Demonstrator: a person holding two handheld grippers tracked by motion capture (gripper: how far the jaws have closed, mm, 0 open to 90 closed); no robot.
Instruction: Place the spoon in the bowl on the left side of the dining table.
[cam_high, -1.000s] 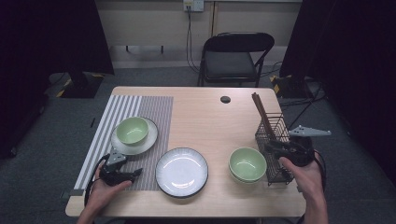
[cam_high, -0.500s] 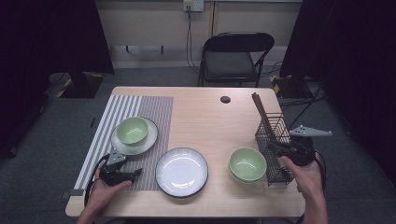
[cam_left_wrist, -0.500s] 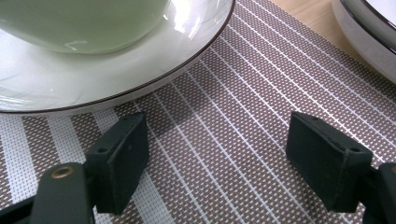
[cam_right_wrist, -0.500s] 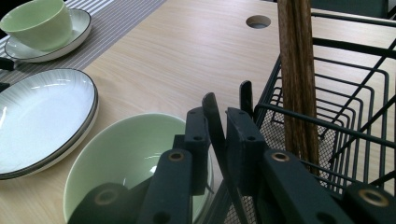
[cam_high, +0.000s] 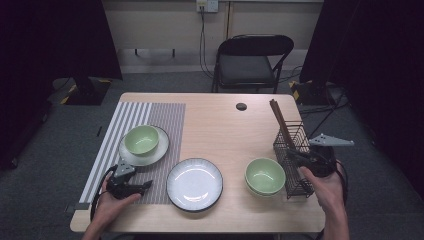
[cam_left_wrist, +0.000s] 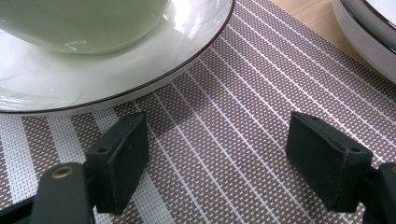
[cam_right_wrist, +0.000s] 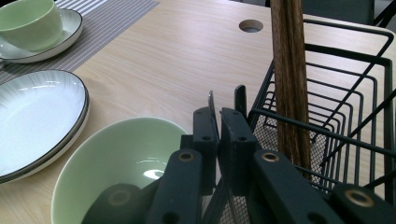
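Cutlery handle (cam_right_wrist: 211, 100) in the wire basket (cam_right_wrist: 327, 126) at right: thin, stiff, slippery metal; the right gripper (cam_right_wrist: 219, 115), jaws just closing, clenches its top; the left gripper (cam_left_wrist: 215, 149) gapes, released

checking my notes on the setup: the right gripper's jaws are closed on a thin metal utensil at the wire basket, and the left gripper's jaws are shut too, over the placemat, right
Partly. The right gripper is as you say: jaws closed on the thin metal utensil at the wire basket. But the left gripper is not shut: the left gripper view shows its jaws wide apart over the striped placemat, nothing between them.

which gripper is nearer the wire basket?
Right. The right gripper is at the wire basket, jaws closed on thin utensil handles at its edge. The left gripper rests across the table on the striped placemat.
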